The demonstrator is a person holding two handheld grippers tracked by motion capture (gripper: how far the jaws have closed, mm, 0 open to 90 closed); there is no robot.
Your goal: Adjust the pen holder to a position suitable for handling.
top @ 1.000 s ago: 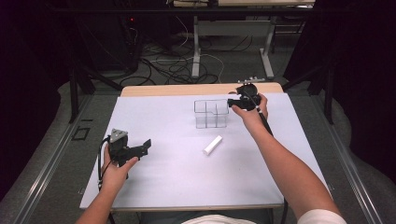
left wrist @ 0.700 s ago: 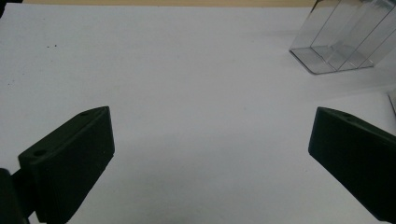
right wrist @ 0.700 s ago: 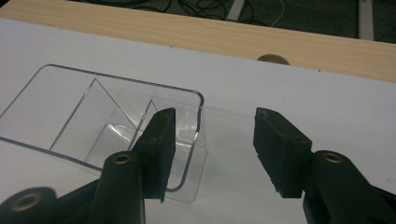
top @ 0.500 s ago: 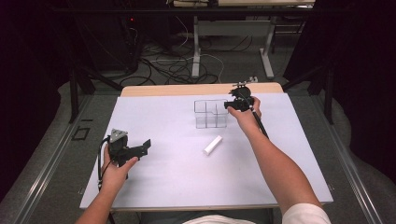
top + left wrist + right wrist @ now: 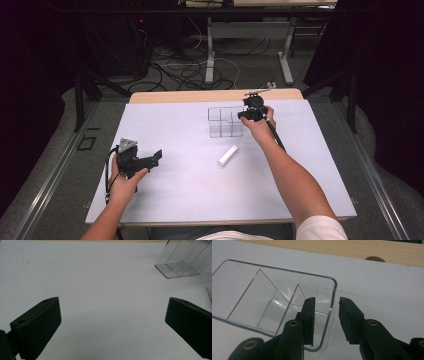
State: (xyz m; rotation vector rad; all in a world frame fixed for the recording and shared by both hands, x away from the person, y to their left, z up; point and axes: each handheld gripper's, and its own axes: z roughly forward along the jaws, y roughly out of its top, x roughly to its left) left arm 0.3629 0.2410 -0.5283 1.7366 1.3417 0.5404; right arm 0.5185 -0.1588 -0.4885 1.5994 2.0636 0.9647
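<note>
A clear plastic box (image 5: 225, 121) with dividers stands at the back middle of the white-covered table (image 5: 190, 195). My right gripper (image 5: 247, 116) is at its right end. In the right gripper view its jaws straddle the end wall of the box (image 5: 274, 272): one jaw is inside, the other outside. The right gripper (image 5: 327, 302) has just been closing, and a gap still shows between the inner pad and the wall. A white cylinder (image 5: 227, 155) lies in front of the box. My left gripper (image 5: 152, 159) rests open at the table's left, nothing between its jaws (image 5: 112, 322).
A wooden table edge (image 5: 200, 96) runs behind the white cover. Cables and desk legs stand on the floor beyond. The clear box (image 5: 180, 262) shows at the upper right of the left gripper view. The person's right forearm (image 5: 295, 180) crosses the table's right half.
The right gripper has come down and in to the box's right end, and its jaws have narrowed around the end wall. The left hand has stayed put.
</note>
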